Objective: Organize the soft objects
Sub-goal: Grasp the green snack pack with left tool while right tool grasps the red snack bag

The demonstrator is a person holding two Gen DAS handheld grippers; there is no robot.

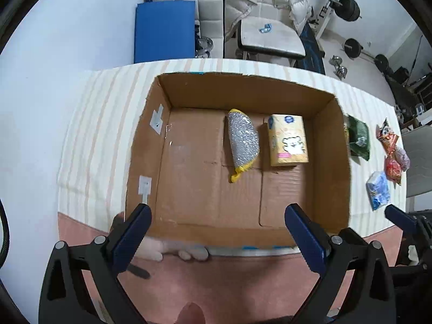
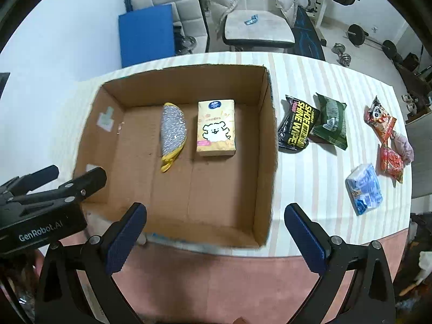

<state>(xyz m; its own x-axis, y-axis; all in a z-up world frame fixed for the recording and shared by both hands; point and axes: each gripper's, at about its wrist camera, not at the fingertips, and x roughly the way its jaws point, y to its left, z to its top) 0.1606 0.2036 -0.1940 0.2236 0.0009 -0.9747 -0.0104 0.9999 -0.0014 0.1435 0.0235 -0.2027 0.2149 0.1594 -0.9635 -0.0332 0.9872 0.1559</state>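
Observation:
An open cardboard box (image 1: 332,162) (image 2: 266,145) stands on the striped table. Inside lie a silver and yellow scrubber (image 1: 243,143) (image 2: 172,132) and a yellow tissue pack (image 1: 288,140) (image 2: 216,128). To the right of the box lie a black shoe wipes pack (image 2: 295,127), a green pack (image 2: 330,121) (image 1: 359,137), a blue tissue pack (image 2: 364,189) (image 1: 378,190) and red snack bags (image 2: 391,159) (image 1: 391,151). My left gripper (image 1: 218,221) is open and empty at the box's near edge. My right gripper (image 2: 216,218) is open and empty at the box's near right corner.
The left gripper's body (image 2: 48,189) shows at the left in the right wrist view. Chairs (image 2: 253,29), a blue mat (image 2: 145,35) and weights (image 2: 359,35) stand beyond the table. A pink surface (image 2: 216,275) lies under the table's near edge.

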